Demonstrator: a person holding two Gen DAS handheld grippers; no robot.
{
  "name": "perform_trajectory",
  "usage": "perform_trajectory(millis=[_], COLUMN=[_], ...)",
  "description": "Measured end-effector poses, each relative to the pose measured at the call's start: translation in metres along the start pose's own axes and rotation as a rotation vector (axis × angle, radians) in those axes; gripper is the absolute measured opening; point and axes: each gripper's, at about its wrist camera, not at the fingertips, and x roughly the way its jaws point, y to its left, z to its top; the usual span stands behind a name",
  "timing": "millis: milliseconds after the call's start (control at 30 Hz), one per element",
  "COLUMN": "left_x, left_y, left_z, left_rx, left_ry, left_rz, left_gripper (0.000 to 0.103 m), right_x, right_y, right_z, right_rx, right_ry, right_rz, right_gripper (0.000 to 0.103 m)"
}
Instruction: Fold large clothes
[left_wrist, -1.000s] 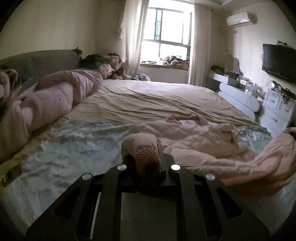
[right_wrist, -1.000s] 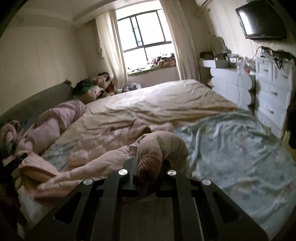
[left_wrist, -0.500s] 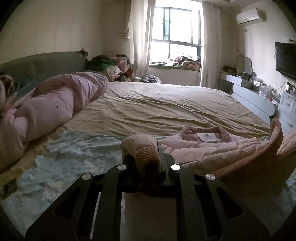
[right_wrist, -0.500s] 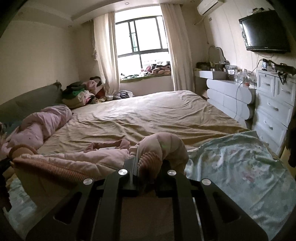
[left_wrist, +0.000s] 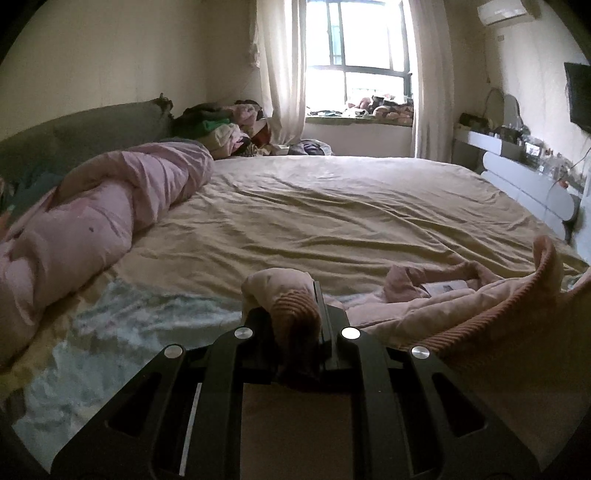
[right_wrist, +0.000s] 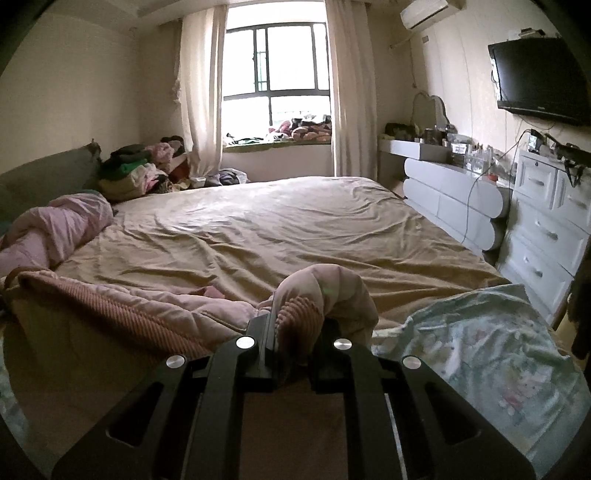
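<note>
Pink padded jacket, ribbed hem stretched between L gripper and R gripper, each clamped tight on a bunched hem corner; rest of it trailing onto bed w/ collar end lying on tan sheet. Prob. light but bulky, soft, puffy, a bit slick, so likely to sag and spring back from creases. Best held at ribbed hem or seams, not smooth quilted shell.
</note>
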Motion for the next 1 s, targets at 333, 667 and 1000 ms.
perform_trajectory(millis=[333,667,1000], left_x=[0.082,0.144,0.179], left_y=[-0.029,-0.038,-0.045], left_z=[0.027,0.011,0.003], left_rx=[0.065,0.103,0.125], left_ry=[0.055,0.138,0.230], left_rz=[0.078,0.118,0.108], left_gripper=[0.008,0.009,0.013], right_x=[0.094,0.165,0.193], right_y=[0.013,0.020,0.018], right_z=[0.014,-0.003,-0.022], right_rx=[-0.084,-0.089,-0.073], right_ry=[0.038,0.133,0.213], right_rz=[-0.082,-0.095,-0.105], right_gripper=[0.009,0.010,0.014])
